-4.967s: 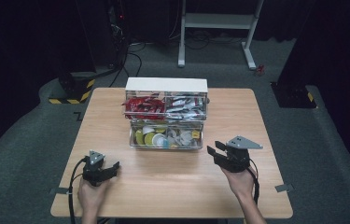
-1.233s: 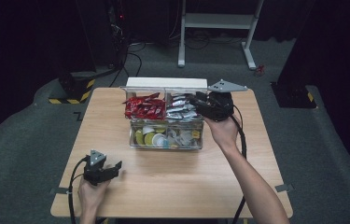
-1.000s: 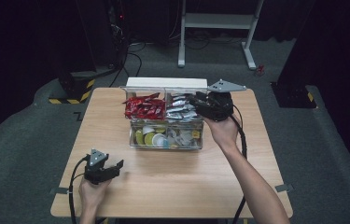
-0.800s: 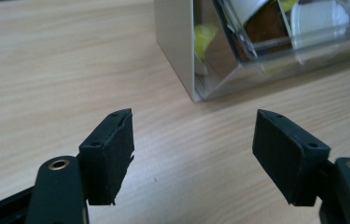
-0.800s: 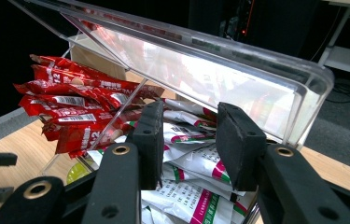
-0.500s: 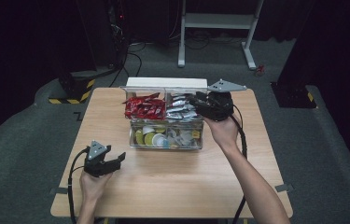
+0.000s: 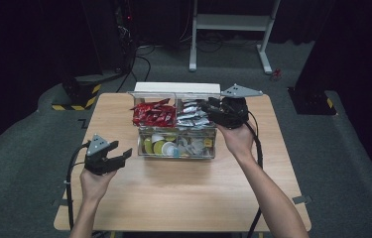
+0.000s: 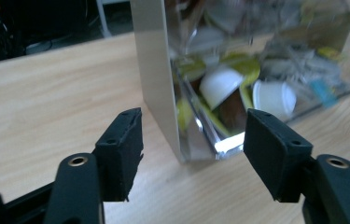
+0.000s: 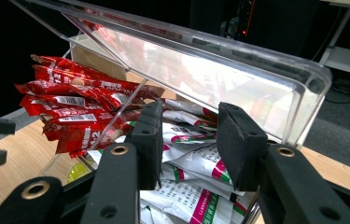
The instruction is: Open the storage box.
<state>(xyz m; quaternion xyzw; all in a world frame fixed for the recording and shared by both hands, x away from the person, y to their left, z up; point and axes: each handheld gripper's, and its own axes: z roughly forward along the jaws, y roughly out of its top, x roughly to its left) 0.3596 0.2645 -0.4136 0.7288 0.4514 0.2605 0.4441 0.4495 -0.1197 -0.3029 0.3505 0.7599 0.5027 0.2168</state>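
Scene: a wooden table (image 7: 183, 193) bearing a clear box (image 7: 176, 148) with several compartments.
Box contents: red sachets (image 7: 154, 114) in the rear left bay; white sachets (image 7: 193, 113) in the rear right bay; small cups and lids (image 7: 166, 146) in the front bays.
Right gripper (image 7: 212, 110): held over the rear right bay, pointing in at the white sachets (image 9: 196, 186).
Right jaws: parted a little, the pads (image 9: 150, 140) hanging just above the pile; nothing is pinched between them, though one sachet edge lies in the gap.
Left gripper (image 7: 121, 157): held above the table, left of the box and apart from it, facing its near left corner (image 8: 182, 140).
Left jaws: wide apart and empty, having just been closing a little with nothing between them.
Step in hand: judged as the reach for one white sachet, the grasp not yet made.
Next move: likely a short descent of the right gripper so the pads straddle a single sachet edge, then closure and a straight lift clear of the box wall (image 9: 238, 79).
Risk: the stacked sachets overlap, so two may come up together.
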